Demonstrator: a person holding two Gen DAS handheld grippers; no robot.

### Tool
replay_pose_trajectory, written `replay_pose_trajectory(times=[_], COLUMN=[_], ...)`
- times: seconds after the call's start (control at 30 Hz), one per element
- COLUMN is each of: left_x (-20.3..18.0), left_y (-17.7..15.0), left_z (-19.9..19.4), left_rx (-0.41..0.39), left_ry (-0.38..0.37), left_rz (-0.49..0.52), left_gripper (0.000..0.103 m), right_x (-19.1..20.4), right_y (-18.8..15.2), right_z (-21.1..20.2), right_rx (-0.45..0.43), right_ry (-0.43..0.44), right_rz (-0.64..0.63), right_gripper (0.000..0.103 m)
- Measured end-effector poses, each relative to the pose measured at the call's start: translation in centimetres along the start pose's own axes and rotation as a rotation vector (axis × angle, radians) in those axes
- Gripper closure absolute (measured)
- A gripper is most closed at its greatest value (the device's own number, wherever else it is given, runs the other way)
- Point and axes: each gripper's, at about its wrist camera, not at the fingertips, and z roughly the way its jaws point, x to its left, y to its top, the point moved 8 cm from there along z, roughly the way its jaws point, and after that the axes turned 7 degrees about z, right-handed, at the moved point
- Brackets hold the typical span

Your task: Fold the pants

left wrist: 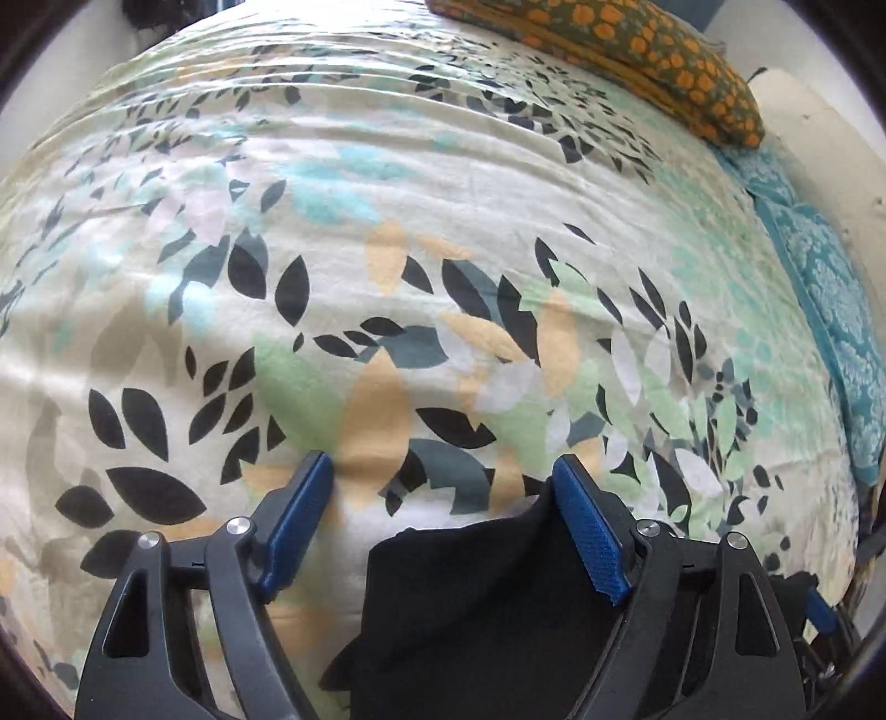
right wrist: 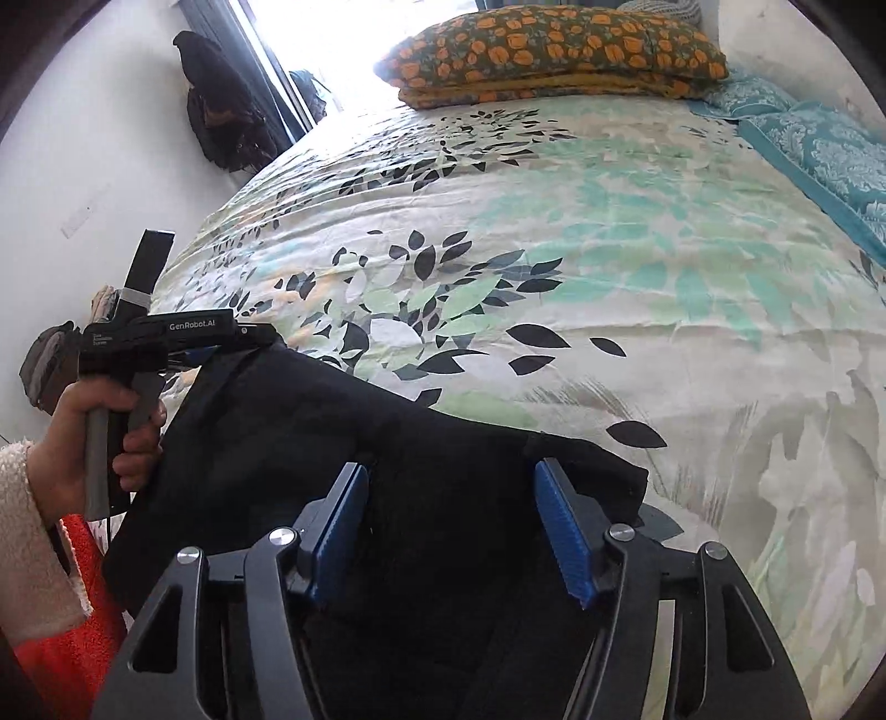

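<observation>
The left gripper (left wrist: 443, 482) is right up close in the left wrist view, and its jaws stand wide apart. The black pants (left wrist: 487, 620) lie just below them. The cloth touches the blue pad (left wrist: 590, 540) on the right side, but the pad on the other side is well clear of it, so the jaws are let go and squeeze nothing.

In the right wrist view the right gripper (right wrist: 451, 520) hangs over the pants (right wrist: 343, 443) too. Its jaws are partly open, with black cloth between the two blue pads (right wrist: 565, 540). The pads do not press on the cloth, as far as one can see.

The pants lie on the near edge of the bed (right wrist: 609, 266), on a sheet with black, green and yellow leaves. A hand (right wrist: 94, 437) in a fluffy white sleeve (right wrist: 27, 537) holds the left gripper's handle at the far end of the pants.

At the far end of the bed sits an orange flower pillow (right wrist: 554, 50). A blue patterned blanket (right wrist: 819, 149) lies along the right side. Dark bags (right wrist: 221, 111) hang on the wall by the window.
</observation>
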Motion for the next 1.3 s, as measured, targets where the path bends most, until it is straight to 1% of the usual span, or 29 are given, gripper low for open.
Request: replay_pose_trajectory(times=[0.03, 0.07, 0.17, 0.2, 0.27, 0.3, 0.37, 0.4, 0.43, 0.47, 0.5, 0.53, 0.57, 0.6, 0.63, 0.67, 0.7, 0.73, 0.77, 0.83, 0.97, 1.03, 1.07, 1.1, 1.13, 1.23, 1.27, 1.3], left_x=[0.0, 0.0, -0.4, -0.6, -1.4, -1.9, -3.5, -4.3, -4.9, -5.5, -5.5, -5.4, -5.1, -5.2, -5.4, -5.7, -6.0, -6.2, -6.5, -6.6, -6.0, -5.7, -5.6, -5.5, -5.3, -3.5, -2.7, -1.9], left_y=[0.1, 0.1, -0.5, -1.3, -3.7, -5.7, -9.9, -12.3, -14.5, -16.3, -17.7, -18.4, -18.6, -18.5, -18.2, -17.9, -17.7, -17.5, -17.4, -17.5, -18.1, -18.3, -18.3, -18.3, -17.9, -15.7, -14.9, -14.2], left_z=[-0.5, -1.4, -5.8, -7.4, -10.3, -11.6, -12.6, -12.6, -11.9, -10.8, -9.9, -9.4, -10.2, -11.2, -12.4, -13.8, -15.2, -16.5, -17.5, -18.8, -19.4, -19.4, -19.1, -18.8, -18.5, -16.4, -15.1, -13.6], left_rx=[0.007, -0.001, -0.064, -0.074, -0.094, -0.092, -0.055, -0.025, 0.013, 0.058, 0.082, 0.08, 0.059, 0.042, 0.022, -0.008, -0.043, -0.077, -0.106, -0.141, -0.152, -0.153, -0.15, -0.14, -0.124, -0.08, -0.044, 0.0], left_ry=[-0.001, 0.001, -0.01, -0.019, -0.048, -0.074, -0.135, -0.163, -0.172, -0.158, -0.113, -0.062, -0.047, -0.057, -0.078, -0.091, -0.087, -0.07, -0.05, -0.006, 0.061, 0.085, 0.092, 0.086, 0.059, -0.092, -0.133, -0.156], left_rz=[0.007, 0.014, 0.081, 0.115, 0.174, 0.2, 0.248, 0.276, 0.306, 0.341, 0.376, 0.39, 0.377, 0.352, 0.333, 0.328, 0.335, 0.35, 0.367, 0.38, 0.333, 0.328, 0.333, 0.336, 0.328, 0.243, 0.215, 0.187], left_gripper=[0.02, 0.021, 0.021, 0.021, 0.021, 0.021, 0.021, 0.021, 0.021, 0.021, 0.021, 0.021, 0.021, 0.021, 0.021, 0.021, 0.021, 0.021, 0.02, 0.02, 0.02, 0.02, 0.02, 0.02, 0.02, 0.02, 0.02, 0.02], right_x=[0.1, 0.1, 0.0, 0.2, 0.9, 1.4, 2.6, 3.1, 3.2, 2.8, 2.3, 2.0, 2.0, 2.1, 2.2, 2.4, 2.5, 2.7, 2.8, 2.8, 2.2, 1.6, 1.4, 1.1, 0.8, -2.0, -3.2, -4.4], right_y=[0.1, 0.4, 0.9, 0.7, -0.5, -1.5, -4.2, -5.7, -7.4, -9.2, -10.6, -11.2, -11.1, -10.8, -10.5, -10.2, -10.0, -9.9, -10.0, -10.4, -11.8, -12.3, -12.4, -12.4, -12.1, -10.0, -9.3, -8.7], right_z=[-0.5, -1.3, -5.2, -6.6, -8.7, -9.4, -9.9, -9.7, -9.0, -7.8, -6.9, -6.8, -7.4, -8.4, -9.5, -10.7, -11.8, -12.7, -13.5, -14.4, -14.1, -13.6, -13.4, -13.2, -13.0, -11.9, -10.9, -9.5], right_rx=[-0.006, -0.021, -0.082, -0.091, -0.075, -0.058, -0.007, 0.02, 0.052, 0.096, 0.118, 0.107, 0.084, 0.06, 0.032, 0.002, -0.024, -0.048, -0.069, -0.082, -0.061, -0.057, -0.051, -0.043, -0.038, -0.053, -0.028, 0.01], right_ry=[0.006, 0.026, 0.097, 0.102, 0.104, 0.112, 0.154, 0.177, 0.188, 0.168, 0.147, 0.141, 0.136, 0.11, 0.068, 0.03, -0.006, -0.039, -0.065, -0.101, -0.171, -0.208, -0.206, -0.186, -0.141, 0.05, 0.097, 0.131], right_rz=[-0.001, 0.014, 0.091, 0.094, 0.08, 0.078, 0.098, 0.119, 0.142, 0.163, 0.183, 0.204, 0.21, 0.199, 0.174, 0.145, 0.122, 0.106, 0.095, 0.091, 0.155, 0.177, 0.188, 0.204, 0.228, 0.351, 0.389, 0.417], right_gripper=[0.04, 0.04, 0.04, 0.04, 0.04, 0.04, 0.04, 0.04, 0.04, 0.04, 0.041, 0.044, 0.049, 0.049, 0.048, 0.043, 0.025, 0.015, 0.001, 0.0, 0.0, 0.0, 0.0, 0.0, 0.0, 0.0, 0.0, 0.0])
